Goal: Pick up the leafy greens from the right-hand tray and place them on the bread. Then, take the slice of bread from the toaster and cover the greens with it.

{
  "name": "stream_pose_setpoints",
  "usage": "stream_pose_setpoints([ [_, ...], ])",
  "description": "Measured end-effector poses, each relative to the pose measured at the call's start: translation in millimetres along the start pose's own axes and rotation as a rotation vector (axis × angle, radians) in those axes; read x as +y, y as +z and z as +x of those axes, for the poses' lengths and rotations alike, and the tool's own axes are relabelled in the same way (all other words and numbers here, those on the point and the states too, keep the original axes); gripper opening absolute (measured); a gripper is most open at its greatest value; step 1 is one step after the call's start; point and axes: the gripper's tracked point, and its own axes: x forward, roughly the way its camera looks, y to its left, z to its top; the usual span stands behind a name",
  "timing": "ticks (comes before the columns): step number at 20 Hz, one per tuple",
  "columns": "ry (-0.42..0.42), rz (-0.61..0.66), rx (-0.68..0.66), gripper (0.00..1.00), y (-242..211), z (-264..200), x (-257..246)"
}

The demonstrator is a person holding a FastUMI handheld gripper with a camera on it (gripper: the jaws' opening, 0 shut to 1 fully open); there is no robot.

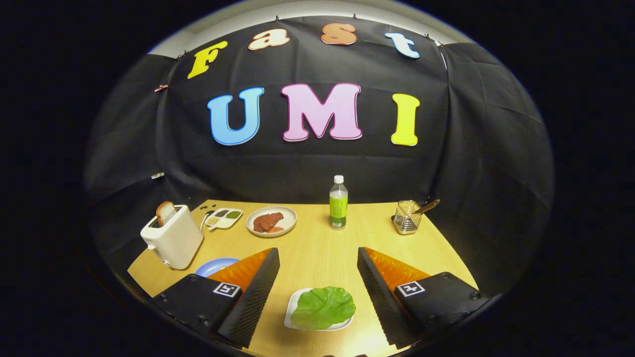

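One green lettuce leaf [323, 307] is lying on one small white tray [292, 310] near the front edge of the yellow wooden bench [317, 248], between the wide-open, empty tongs [317, 285]. One bread slice [165, 212] is standing in one white toaster [173, 240] at the bench's left edge.

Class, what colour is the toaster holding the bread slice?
Cream-white toaster, clearest in the gripper view; gripper open.
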Motion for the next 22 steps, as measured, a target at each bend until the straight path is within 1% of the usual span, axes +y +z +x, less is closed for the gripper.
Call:
stream_pose_setpoints([
  [6, 0.05, -0.028, 0.194, 0.98, -78.7, 31.4, -1.0],
  [11, 0.078, -0.053, 0.331, 0.98, -135.9, 51.3, -5.0],
  [15, 0.074, -0.048, 0.438, 0.99, -179.6, 62.7, -5.3],
  [19, 0.071, -0.046, 0.533, 0.99, -208.1, 71.4, -6.2],
  [22, 0.077, -0.063, 0.559, 0.95, -216.9, 73.5, -7.6],
])
